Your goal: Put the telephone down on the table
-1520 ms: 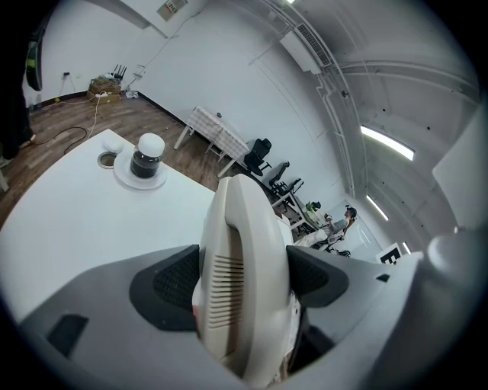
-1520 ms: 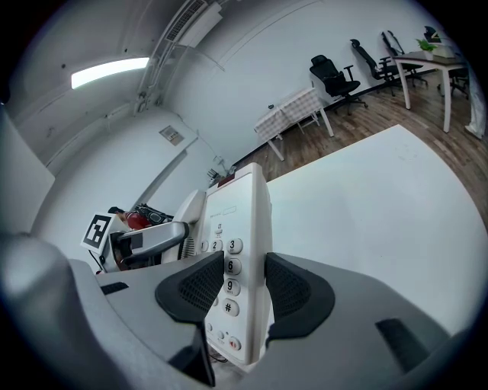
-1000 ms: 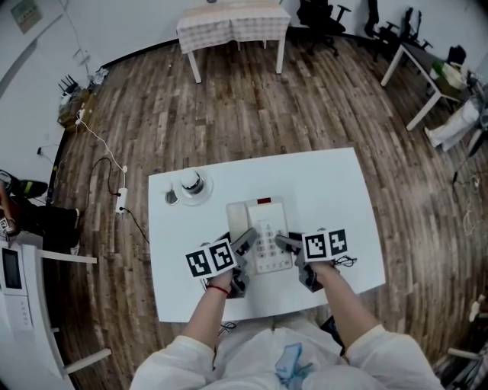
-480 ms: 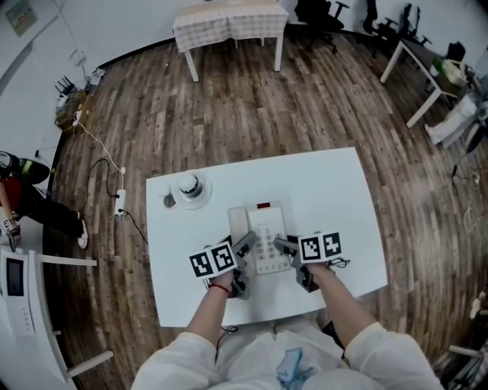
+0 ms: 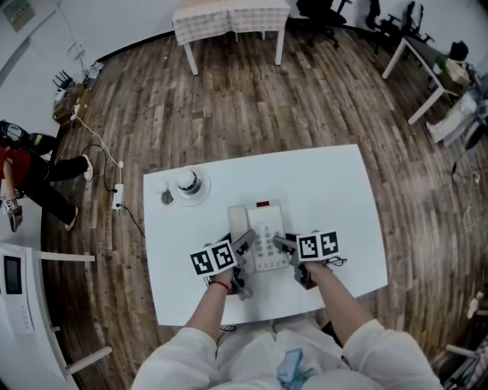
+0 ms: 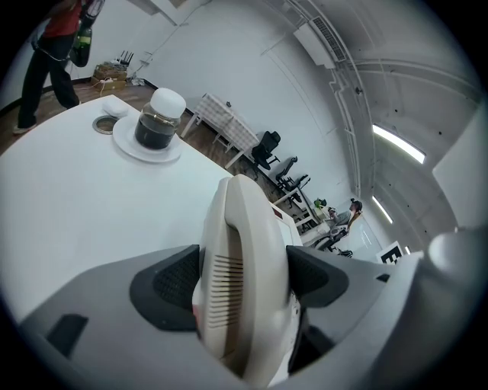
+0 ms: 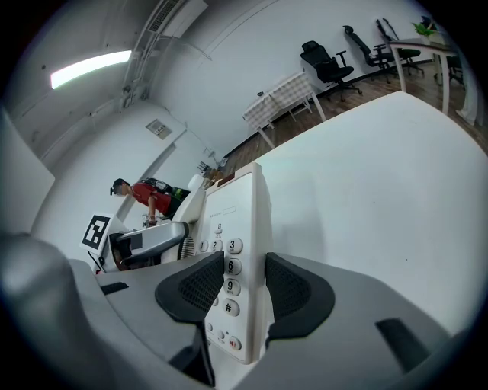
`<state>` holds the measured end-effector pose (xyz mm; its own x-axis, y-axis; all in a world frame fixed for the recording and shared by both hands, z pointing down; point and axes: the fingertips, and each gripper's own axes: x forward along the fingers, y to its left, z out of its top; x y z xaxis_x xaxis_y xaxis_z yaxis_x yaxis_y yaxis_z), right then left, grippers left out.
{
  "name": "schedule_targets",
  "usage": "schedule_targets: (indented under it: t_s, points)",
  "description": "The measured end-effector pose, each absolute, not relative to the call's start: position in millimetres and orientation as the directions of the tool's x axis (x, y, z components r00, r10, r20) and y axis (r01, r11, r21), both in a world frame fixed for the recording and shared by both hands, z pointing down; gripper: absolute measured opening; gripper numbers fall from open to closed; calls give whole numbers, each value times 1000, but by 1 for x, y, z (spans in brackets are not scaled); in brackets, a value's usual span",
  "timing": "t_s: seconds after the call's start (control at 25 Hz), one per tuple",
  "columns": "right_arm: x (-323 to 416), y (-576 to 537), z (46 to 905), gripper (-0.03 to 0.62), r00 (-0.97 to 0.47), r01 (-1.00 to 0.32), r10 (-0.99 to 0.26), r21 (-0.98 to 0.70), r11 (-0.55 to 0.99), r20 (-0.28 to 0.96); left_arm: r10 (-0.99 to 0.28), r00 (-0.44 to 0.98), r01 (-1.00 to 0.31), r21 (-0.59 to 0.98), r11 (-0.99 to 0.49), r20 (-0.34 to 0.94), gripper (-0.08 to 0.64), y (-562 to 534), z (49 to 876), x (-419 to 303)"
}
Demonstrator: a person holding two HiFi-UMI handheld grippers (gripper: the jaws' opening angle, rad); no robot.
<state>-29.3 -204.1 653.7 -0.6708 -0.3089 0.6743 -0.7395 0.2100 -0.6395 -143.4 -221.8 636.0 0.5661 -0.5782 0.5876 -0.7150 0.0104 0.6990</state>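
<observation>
Telephone (image 5: 263, 234): cream desk set, keypad up, carried between both our tools over the near half of the table (image 5: 335, 190), right in front of us. Whether its underside touches the top, we can't tell.
Handset (image 6: 242, 259): sits in its cradle on the set's left side, slotted end facing the left gripper cam.
Left hand-held gripper (image 5: 245, 244): clamped on the telephone's left edge. The handset fills the gap, w/ a dark pad pressed on either side of it.
Right hand-held gripper (image 5: 284, 244): clamped on the right edge of the base. One pad is on the keypad face by the 6 and 9 keys, the other on the underside.
Marker cubes: one on each tool, facing up at the head cam, on the near side of the set.
Our arms: pale sleeves, and a red band (image 5: 219, 288) on the left wrist.
Jar (image 5: 188, 181): dark glass, white lid, upright on a white plate (image 5: 200, 196) near the table's far-left corner, well apart from the set.
Small round bit (image 5: 167, 198): just beside the plate, on its left; too small for us to name.
Person in red top (image 5: 19, 179): on the floor at far left, near the wall.
Floor (image 5: 305, 99): wood planks, w/ a cable & power strip (image 5: 118, 199) left of the table.
Background: checked-cloth table (image 5: 231, 15) by the far wall, office chairs (image 5: 320, 11) to its right.
</observation>
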Motion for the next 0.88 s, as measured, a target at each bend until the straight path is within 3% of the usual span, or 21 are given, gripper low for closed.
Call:
schedule_targets:
  t_s: [0.88]
  points:
    - [-37, -202, 686, 190, -662, -749, -285, -630, 205, 694, -569, 571, -701, 713, 37, 591, 353, -219, 671, -151]
